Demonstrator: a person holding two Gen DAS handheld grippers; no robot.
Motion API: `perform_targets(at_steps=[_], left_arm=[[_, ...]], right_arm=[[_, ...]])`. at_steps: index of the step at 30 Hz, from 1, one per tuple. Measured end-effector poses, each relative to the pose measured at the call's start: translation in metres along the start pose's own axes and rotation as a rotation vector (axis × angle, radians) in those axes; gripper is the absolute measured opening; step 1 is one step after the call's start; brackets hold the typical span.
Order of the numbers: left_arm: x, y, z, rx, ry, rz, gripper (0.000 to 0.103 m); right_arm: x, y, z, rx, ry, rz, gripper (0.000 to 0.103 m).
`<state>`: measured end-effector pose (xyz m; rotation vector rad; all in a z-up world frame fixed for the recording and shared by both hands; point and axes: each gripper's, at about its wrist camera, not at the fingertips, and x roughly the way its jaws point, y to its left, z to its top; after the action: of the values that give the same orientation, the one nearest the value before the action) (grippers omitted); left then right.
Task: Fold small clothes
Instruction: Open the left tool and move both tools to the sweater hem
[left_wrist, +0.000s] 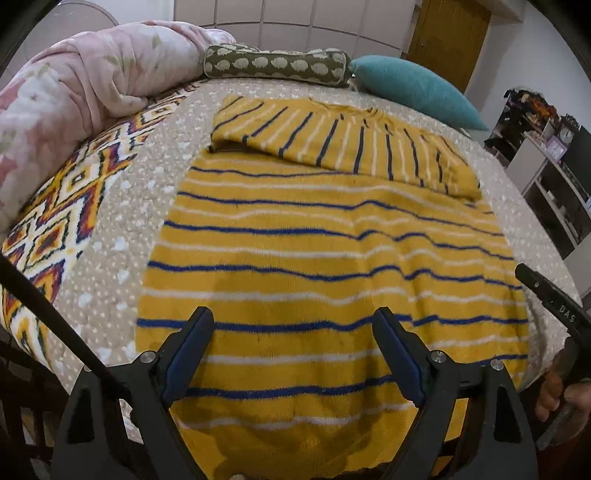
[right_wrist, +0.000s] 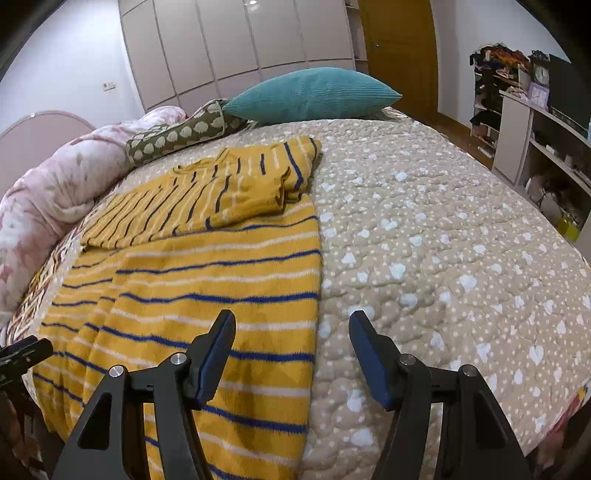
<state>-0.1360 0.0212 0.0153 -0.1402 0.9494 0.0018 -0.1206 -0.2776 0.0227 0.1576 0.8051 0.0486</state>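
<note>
A yellow striped sweater (left_wrist: 332, 258) is lying flat on the beige dotted bedspread (right_wrist: 443, 240), its sleeves folded across the upper part. The left gripper (left_wrist: 293, 343) is hovering over the sweater's lower portion, jaws spread wide, grasping nothing. The right gripper (right_wrist: 291, 350) is standing released above the sweater's right edge, one finger over fabric, the other over bedspread.
</note>
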Motion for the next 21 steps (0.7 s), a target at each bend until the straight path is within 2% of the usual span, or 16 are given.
perform_targets(at_steps=[6,12,16,21], left_arm=[[-0.002,0.003,-0.003,-0.018,-0.014,0.005,0.087],[-0.014,0.026,-0.005,-0.085,-0.051,0.012,0.087],[-0.023,0.045,-0.006,-0.117,-0.074,0.034,0.087],[-0.030,0.068,-0.009,-0.160,-0.085,0.052,0.087]], right_arm=[[0.003,0.005,-0.007,-0.020,0.009,-0.015,0.069],[0.000,0.019,-0.008,-0.058,-0.012,-0.033,0.069],[-0.008,0.039,-0.006,-0.110,-0.050,-0.007,0.069],[0.001,0.067,-0.010,-0.183,-0.023,0.041,0.069]])
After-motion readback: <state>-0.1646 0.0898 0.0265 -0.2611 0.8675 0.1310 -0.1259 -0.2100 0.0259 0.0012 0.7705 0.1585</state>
